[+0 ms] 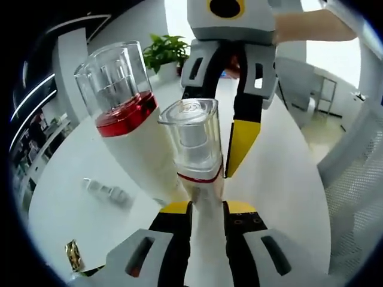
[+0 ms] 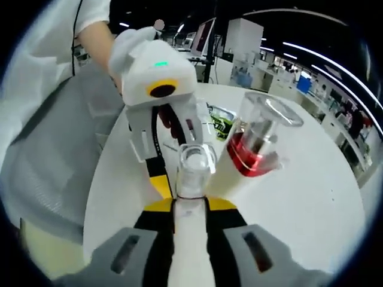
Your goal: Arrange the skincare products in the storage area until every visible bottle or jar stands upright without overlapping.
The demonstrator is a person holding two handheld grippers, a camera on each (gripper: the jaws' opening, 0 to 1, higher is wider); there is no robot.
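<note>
A slim white bottle point(image 1: 200, 179) with a clear cap and a thin red ring rises between the jaws of my left gripper point(image 1: 206, 208), which is shut on its body. In the right gripper view the same slim bottle point(image 2: 192, 173) also sits between the yellow pads of my right gripper point(image 2: 190, 204), shut on it from the opposite side. Each gripper faces the other: the right gripper point(image 1: 218, 143) reaches down beside the cap, and the left gripper point(image 2: 172, 179) does the same. A larger white bottle point(image 1: 128, 119) with a red band and clear cap point(image 2: 257, 137) stands right beside the slim one.
The round white table point(image 1: 281, 179) carries a small clear object point(image 1: 108, 191), a gold item point(image 1: 75, 256) near its edge and a green-black packet point(image 2: 221, 127). A mesh chair point(image 1: 359, 179) stands close by. A person's white sleeve point(image 2: 48, 42) is at the left.
</note>
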